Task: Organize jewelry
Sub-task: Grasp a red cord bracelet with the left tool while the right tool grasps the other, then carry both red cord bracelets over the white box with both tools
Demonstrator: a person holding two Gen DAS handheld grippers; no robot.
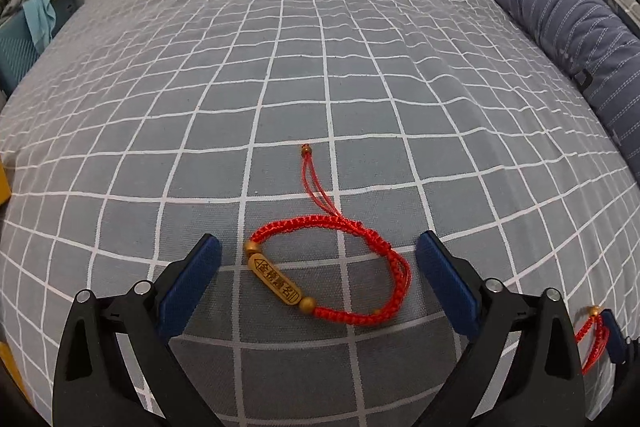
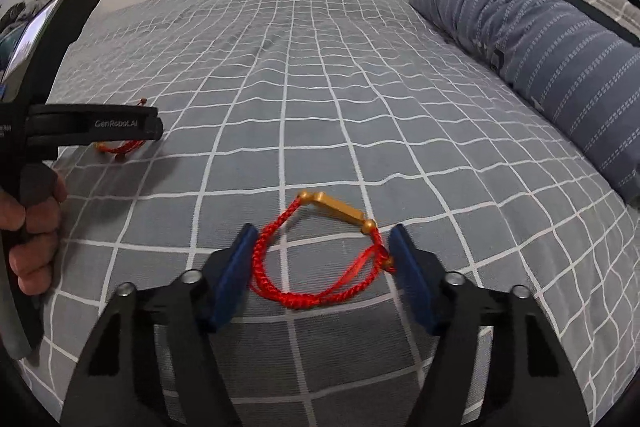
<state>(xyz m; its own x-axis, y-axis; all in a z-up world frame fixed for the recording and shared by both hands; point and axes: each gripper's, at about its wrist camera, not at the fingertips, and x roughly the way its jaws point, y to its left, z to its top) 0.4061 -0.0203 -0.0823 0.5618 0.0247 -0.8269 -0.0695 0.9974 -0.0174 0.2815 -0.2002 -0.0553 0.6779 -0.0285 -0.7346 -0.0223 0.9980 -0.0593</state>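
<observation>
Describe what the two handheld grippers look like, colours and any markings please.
Both grippers, left gripper and right gripper, are matte black plastic with flat dark-blue ribbed pads on the jaws and silver pivot pins. In the right wrist view the left one shows white lettering on its side, GenRobot.AI. No cables or sleeves are visible.

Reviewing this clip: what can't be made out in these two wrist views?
- Left wrist view: the second bracelet is mostly hidden behind the left gripper finger; the right gripper is cut by the edge.
- Right wrist view: the first bracelet is largely hidden under the left gripper.
- Right gripper: pad contact with the cord is unclear.
</observation>
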